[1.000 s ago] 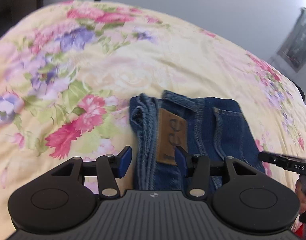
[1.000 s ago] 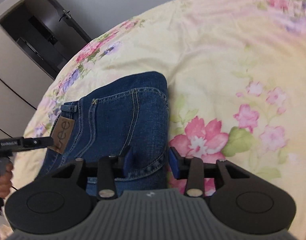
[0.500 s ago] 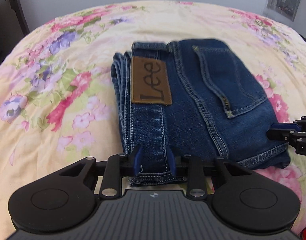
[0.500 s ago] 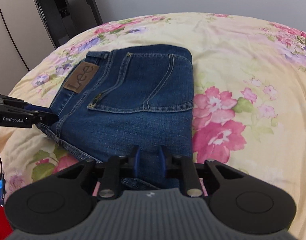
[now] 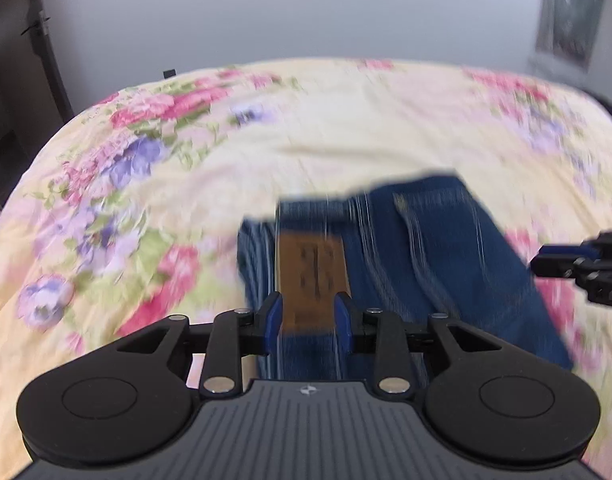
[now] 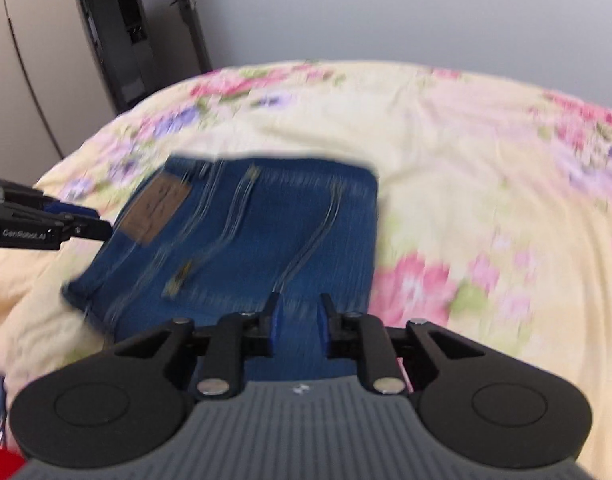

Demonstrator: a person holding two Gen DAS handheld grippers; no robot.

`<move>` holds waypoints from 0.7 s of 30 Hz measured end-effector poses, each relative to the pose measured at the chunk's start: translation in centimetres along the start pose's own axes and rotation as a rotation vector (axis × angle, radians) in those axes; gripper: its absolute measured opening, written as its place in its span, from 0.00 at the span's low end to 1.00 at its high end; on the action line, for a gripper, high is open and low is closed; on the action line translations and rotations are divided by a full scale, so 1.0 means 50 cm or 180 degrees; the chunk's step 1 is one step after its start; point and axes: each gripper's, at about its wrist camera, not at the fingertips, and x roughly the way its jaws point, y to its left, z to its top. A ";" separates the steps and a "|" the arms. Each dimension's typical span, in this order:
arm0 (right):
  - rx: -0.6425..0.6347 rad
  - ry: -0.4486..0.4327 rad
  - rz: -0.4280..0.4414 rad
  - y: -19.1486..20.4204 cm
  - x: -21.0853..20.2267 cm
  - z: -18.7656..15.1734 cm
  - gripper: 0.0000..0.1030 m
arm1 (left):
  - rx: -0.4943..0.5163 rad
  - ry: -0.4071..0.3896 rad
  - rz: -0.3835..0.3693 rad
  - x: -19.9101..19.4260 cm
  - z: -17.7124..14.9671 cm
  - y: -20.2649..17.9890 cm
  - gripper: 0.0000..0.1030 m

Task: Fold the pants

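Note:
The folded blue jeans (image 5: 433, 256) with a brown leather patch (image 5: 311, 268) lie on the floral bedspread (image 5: 154, 184); they also show in the right wrist view (image 6: 266, 224). Both views are motion-blurred. My left gripper (image 5: 307, 324) hangs over the near edge of the jeans below the patch, its blue pads partly apart with denim seen between them. My right gripper (image 6: 298, 324) hangs over the near right edge of the jeans, jaws partly apart. Each gripper's tips show in the other view, the right gripper (image 5: 545, 262) and the left gripper (image 6: 86, 224).
A dark wardrobe (image 6: 138, 36) and a pale door (image 6: 22, 64) stand beyond the bed's left side. A grey wall (image 5: 306, 8) runs behind the bed, with a dark picture (image 5: 569, 24) at the far right.
Both grippers have opened a little and pulled back and up from the near edge of the jeans. The views now tilt up and blur. The jeans stay folded on the bed.

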 end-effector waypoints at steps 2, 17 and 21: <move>0.0099 -0.0020 -0.0024 -0.022 0.049 0.034 0.14 | -0.0145 -0.0086 -0.0046 0.041 0.030 0.003 0.35; 0.0118 0.0306 -0.0213 -0.061 0.216 0.093 0.19 | -0.0429 0.0088 0.0169 0.162 0.049 0.025 0.31; 0.0179 0.0166 -0.0200 -0.045 0.131 0.110 0.19 | -0.0220 0.0027 0.0382 0.089 0.062 0.000 0.31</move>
